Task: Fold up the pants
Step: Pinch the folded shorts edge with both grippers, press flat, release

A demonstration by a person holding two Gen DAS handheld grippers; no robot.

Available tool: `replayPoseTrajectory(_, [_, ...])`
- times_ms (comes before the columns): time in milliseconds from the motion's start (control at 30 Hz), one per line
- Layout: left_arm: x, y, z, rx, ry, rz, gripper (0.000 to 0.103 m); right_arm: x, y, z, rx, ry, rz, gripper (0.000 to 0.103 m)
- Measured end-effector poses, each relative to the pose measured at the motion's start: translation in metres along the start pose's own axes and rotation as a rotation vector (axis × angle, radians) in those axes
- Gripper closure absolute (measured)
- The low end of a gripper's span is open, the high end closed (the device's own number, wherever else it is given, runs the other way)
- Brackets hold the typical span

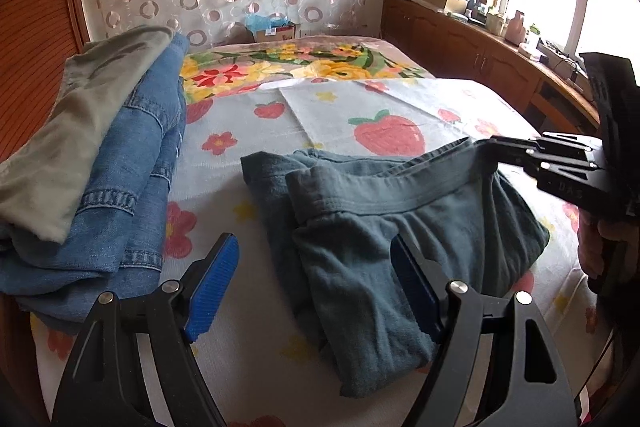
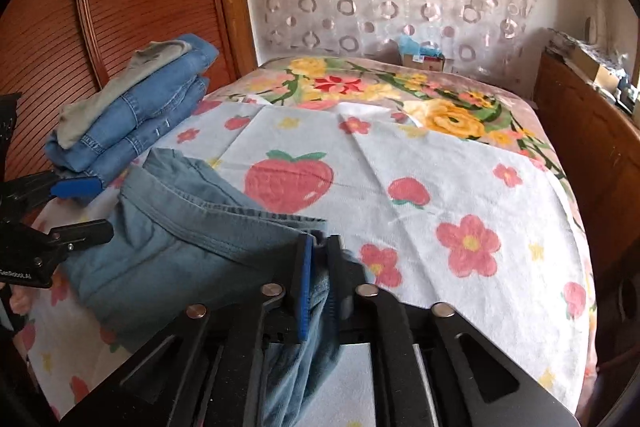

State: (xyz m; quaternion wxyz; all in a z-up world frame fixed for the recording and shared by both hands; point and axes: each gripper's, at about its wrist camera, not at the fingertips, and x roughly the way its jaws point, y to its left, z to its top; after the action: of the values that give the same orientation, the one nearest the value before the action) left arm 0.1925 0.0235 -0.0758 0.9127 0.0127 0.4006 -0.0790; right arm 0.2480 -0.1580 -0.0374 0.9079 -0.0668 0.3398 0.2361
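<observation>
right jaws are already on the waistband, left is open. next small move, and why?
Probably: close the left gripper on the near edge of the pants. Its jaws stand open and hold nothing, while the right gripper is shut on the waistband, so only one side is held. The pants lie bunched on the bed cover beside the folded stack; two grips should let them be spread.

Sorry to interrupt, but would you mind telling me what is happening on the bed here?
A person is folding a pair of grey-blue pants on the strawberry-print blanket. The right gripper is shut on the waistband end, while the left gripper is open just above the pants, gripping nothing. A stack of folded jeans with a grey-green garment on top sits to the left.
</observation>
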Motion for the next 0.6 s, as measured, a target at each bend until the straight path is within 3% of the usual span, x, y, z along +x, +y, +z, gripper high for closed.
replayPoseTrajectory(133, [0.007,0.001,0.005,-0.006,0.008,-0.02,0.041,-0.01,0.004,0.004,-0.018,0.006,-0.017,0.076])
replayPoseTrajectory(333, [0.016,0.0,0.013,-0.012,0.005,-0.058,0.07,-0.03,0.006,-0.007,-0.015,0.024,0.009,0.071])
replayPoseTrajectory(367, [0.016,-0.002,0.014,0.003,-0.002,-0.055,0.082,-0.03,0.007,-0.01,-0.018,0.031,0.017,0.071])
replayPoseTrajectory(400, [0.015,-0.006,0.015,0.026,-0.005,-0.053,0.086,-0.028,0.007,-0.011,-0.022,0.041,0.019,0.071])
replayPoseTrajectory(600, [-0.002,-0.007,0.03,0.019,-0.087,-0.007,0.088,-0.026,0.003,-0.015,-0.021,0.064,0.005,0.071])
